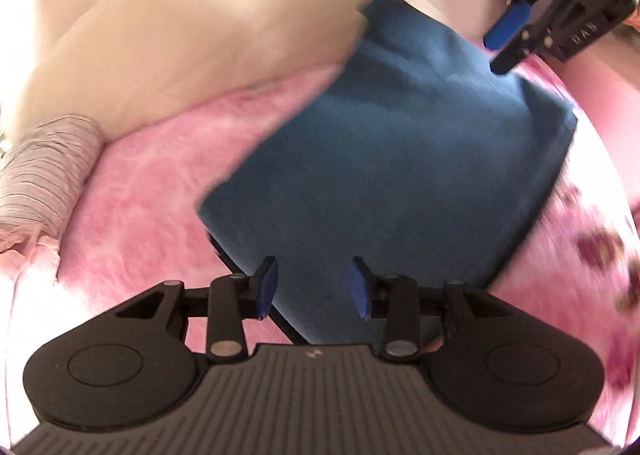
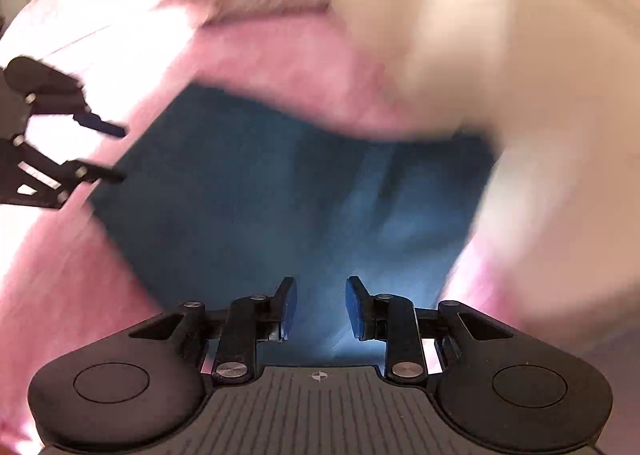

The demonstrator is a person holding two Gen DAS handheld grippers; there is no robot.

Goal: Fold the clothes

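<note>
The folded blue garment (image 1: 392, 159) lies flat on the pink blanket (image 1: 160, 191), its far edge against a cream pillow (image 1: 180, 27), while the left gripper (image 1: 314, 287) and right gripper (image 2: 320, 305) hover above, jaws narrowly parted, holding nothing.

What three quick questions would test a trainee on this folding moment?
1. True or false: the blue cloth lies on a pink blanket.
2. How does the left gripper stand? A: shut on the cloth. B: open, gripping nothing. C: out of view.
3. What colour is the big bedding beyond the cloth?

Key: 1 true. 2 B. 3 cream.
</note>
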